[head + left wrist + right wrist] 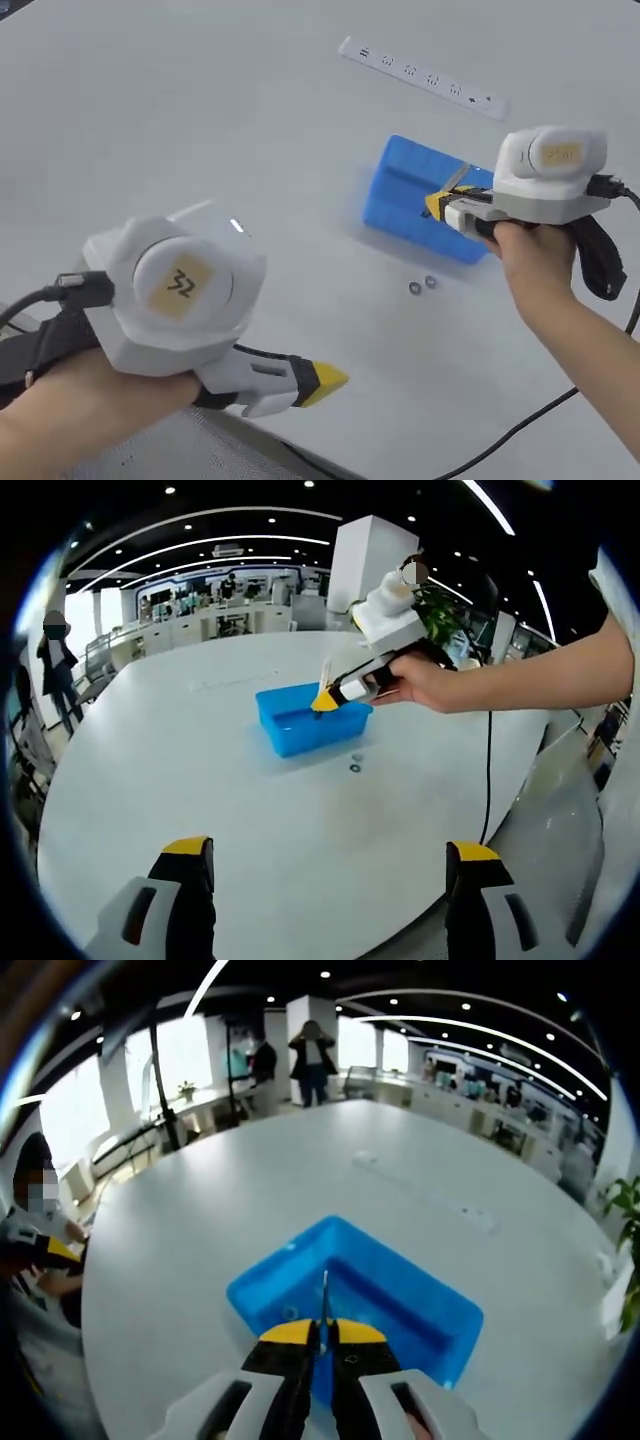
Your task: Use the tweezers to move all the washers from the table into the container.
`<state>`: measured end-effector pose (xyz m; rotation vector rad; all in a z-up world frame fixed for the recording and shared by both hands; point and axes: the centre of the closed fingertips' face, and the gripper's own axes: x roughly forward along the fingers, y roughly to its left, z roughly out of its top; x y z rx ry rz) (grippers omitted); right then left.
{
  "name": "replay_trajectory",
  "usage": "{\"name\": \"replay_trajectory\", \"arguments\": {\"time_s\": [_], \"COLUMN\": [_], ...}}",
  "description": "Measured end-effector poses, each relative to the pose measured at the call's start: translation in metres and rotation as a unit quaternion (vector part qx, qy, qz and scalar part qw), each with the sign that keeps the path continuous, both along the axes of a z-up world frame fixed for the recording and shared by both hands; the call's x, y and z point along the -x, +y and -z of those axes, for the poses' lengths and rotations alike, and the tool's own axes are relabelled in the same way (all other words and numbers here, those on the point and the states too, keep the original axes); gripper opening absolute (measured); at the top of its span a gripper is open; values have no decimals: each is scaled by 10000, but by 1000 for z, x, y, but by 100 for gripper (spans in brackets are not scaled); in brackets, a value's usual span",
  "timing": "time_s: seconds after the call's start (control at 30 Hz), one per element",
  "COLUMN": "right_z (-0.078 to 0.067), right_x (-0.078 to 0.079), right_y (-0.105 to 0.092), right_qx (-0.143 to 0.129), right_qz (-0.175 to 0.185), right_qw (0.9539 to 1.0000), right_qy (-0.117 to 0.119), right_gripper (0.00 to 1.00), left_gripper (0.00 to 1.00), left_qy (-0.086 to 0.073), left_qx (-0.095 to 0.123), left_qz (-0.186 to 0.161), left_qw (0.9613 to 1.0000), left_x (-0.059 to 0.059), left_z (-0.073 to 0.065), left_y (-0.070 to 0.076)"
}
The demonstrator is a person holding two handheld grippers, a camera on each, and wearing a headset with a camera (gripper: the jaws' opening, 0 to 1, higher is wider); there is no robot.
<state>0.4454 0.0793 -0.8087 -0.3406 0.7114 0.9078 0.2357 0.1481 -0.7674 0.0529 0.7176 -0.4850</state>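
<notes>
Two small metal ring washers on white tabletop, just beside one blue rectangular plastic container. On right gripper, fingers clenched on thin metal tweezers — tips over container. On left gripper, fingers spread wide — nothing between.

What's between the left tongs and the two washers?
Only bare table, from the left tongs to the washers; the left gripper view shows it.

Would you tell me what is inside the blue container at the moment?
One small ring, probably a washer, lies on the floor of the blue container, near the tweezers. The right gripper covers the near floor, so more could be hidden.
</notes>
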Motion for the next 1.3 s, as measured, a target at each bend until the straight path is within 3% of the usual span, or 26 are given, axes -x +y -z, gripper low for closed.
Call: {"name": "replay_trajectory", "arguments": {"time_s": [0.2,0.7,0.87,1.13,1.3], "right_z": [9,5,-11,-25,-43], "right_x": [2,2,2,3,13], "right_y": [-3,-5,-6,-8,-7], "right_qx": [85,-48,-290,-353,-523], "right_qz": [-50,-2,79,115,87], "right_qw": [9999,10000,9995,9992,9984], "right_qy": [42,50,-40,-165,-183], "right_gripper": [2,3,3,3,3], "left_gripper": [99,98,98,99,99], "left_qy": [-101,-247,-285,-388,-453], "left_qx": [-111,-319,-297,-359,-371], "left_qz": [-33,-46,-69,-24,-56], "left_qw": [9999,9992,9991,9986,9983], "left_x": [-3,-4,-3,-2,0], "left_z": [-5,-16,-20,-28,-32], "left_y": [3,6,7,5,6]}}
